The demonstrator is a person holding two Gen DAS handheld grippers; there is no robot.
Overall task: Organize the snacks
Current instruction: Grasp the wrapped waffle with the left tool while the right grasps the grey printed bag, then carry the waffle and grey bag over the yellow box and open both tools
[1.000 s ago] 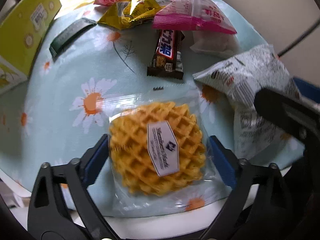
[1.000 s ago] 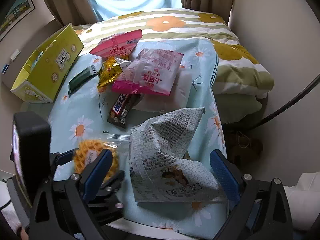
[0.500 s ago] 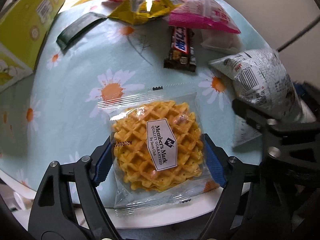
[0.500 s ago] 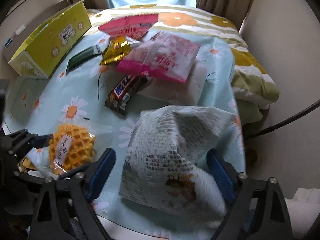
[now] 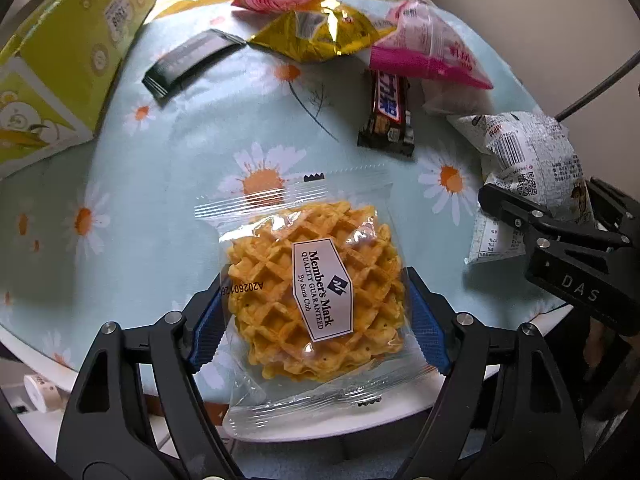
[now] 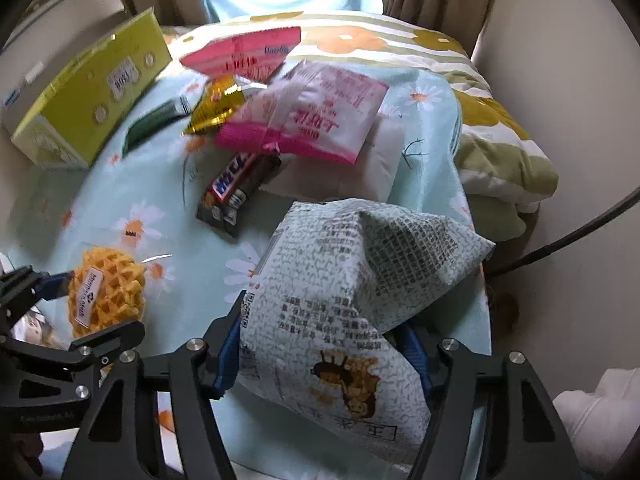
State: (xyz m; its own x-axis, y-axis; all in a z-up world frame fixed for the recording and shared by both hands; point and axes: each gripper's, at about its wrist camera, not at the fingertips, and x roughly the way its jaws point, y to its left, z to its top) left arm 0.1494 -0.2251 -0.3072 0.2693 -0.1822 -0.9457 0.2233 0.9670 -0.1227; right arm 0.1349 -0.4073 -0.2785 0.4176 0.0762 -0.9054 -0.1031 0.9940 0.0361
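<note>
Both tongs had just been closing. The left tongs (image 5: pixel 314 330) had their blue pads pinched on the wrapped waffle (image 5: pixel 314 296), bottom center of the left view, right at the tabletop (image 5: pixel 132 208) edge. If that slick wrapper slid, I'd guess it dropped off the rim. The right tongs (image 6: pixel 322 346) were clamped on the puffy gray bag (image 6: pixel 360 280), lower middle of the right view; squeezing air could let it pop loose. Open cloth sat left of center, toward the yellow box (image 5: pixel 60 68) at upper left. The candy bar (image 5: pixel 388 114) and other packets crowded the upper right.
</note>
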